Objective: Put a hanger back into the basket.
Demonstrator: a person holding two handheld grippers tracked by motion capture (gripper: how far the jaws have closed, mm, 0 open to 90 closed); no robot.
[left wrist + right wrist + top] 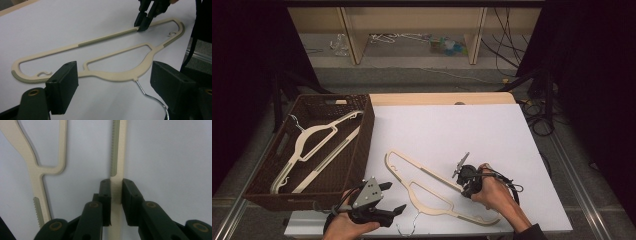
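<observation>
The right gripper [465,181] clamps the straight bar of the cream plastic hanger [432,186], which lies near the white tabletop's [452,130] near edge. The left gripper [389,197] hovers wide open just left of the hanger, with bare tabletop beyond.

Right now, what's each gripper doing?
Left gripper: open, holding nothing.
Right gripper: closed on the hanger bar.

A dark woven basket [362,135] sits at the left edge of the tabletop [452,130], which is covered in white. Inside the basket lies a cream hanger [314,147], tilted. Far beyond the tabletop stands a low wooden shelf [352,37], with black cables [507,45] trailing on the floor at the right.
</observation>
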